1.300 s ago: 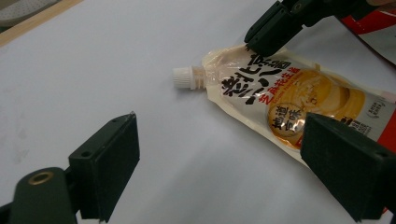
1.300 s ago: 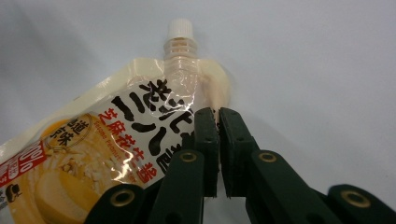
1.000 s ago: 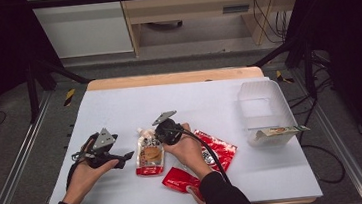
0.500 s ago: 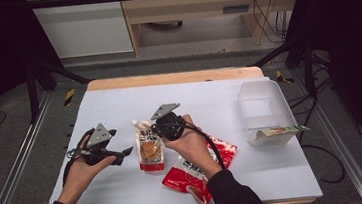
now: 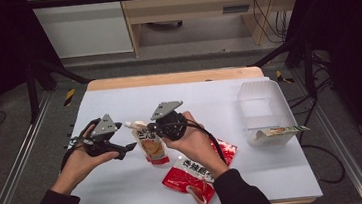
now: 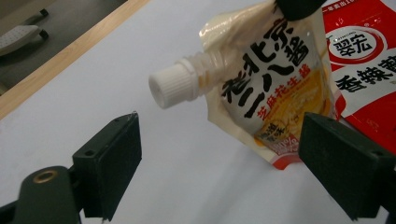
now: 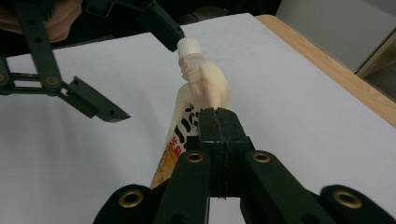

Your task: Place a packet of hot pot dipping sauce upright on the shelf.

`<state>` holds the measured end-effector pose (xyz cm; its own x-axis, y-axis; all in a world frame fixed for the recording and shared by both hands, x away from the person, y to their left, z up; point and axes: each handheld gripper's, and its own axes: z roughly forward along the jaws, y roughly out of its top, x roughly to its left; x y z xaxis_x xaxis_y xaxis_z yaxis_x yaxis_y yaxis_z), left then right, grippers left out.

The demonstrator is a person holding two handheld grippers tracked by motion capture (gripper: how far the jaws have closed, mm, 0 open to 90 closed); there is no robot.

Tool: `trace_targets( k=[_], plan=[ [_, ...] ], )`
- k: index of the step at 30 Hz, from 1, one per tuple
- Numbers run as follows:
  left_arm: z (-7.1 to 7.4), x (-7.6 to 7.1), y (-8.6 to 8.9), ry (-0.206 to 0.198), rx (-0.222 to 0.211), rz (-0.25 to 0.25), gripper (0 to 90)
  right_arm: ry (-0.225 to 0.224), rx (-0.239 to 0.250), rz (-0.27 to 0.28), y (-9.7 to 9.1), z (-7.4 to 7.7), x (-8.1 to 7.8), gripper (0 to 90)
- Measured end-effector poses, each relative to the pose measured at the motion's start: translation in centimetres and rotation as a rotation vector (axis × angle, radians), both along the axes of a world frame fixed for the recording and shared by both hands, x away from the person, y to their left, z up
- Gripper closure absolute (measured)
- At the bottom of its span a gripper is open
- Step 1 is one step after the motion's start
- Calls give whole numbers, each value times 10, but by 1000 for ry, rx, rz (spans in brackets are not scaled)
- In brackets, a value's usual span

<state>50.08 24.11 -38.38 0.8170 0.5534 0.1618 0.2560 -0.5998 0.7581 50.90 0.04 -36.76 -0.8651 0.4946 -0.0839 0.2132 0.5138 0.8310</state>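
- The right gripper (image 5: 147, 129) pinches a cream spouted pouch (image 5: 152, 142) near its top edge, jaws closed flat on the film; the pouch's lower end is over the white bench (image 5: 219, 98).
- The pouch's white cap (image 6: 173, 85) points toward the left gripper (image 5: 128, 148), whose jaws stand wide apart, one on each side of the pouch and not touching it.
- A red snack packet (image 5: 196, 173) lies just beside the pouch.
- A clear plastic bin (image 5: 262, 105) sits well apart at the bench's right.
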Motion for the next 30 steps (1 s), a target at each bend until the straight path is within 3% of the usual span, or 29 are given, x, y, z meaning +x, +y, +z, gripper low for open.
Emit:
trace_targets(
  k=[12, 20, 28, 30],
  plan=[
    [3, 14, -7, 12, -25, -53, 227, -13, 0, 54, -1, 4, -3, 900],
    [8, 16, -7, 18, -38, -100, 497, -20, -8, 95, 0, 6, -8, 900],
    [13, 11, -11, 53, -52, -130, 647, -19, -19, 85, -11, 5, -10, 900],
    [16, 9, -14, 61, -38, -143, 667, -18, -26, 83, -14, 5, -11, 900]
  ],
)
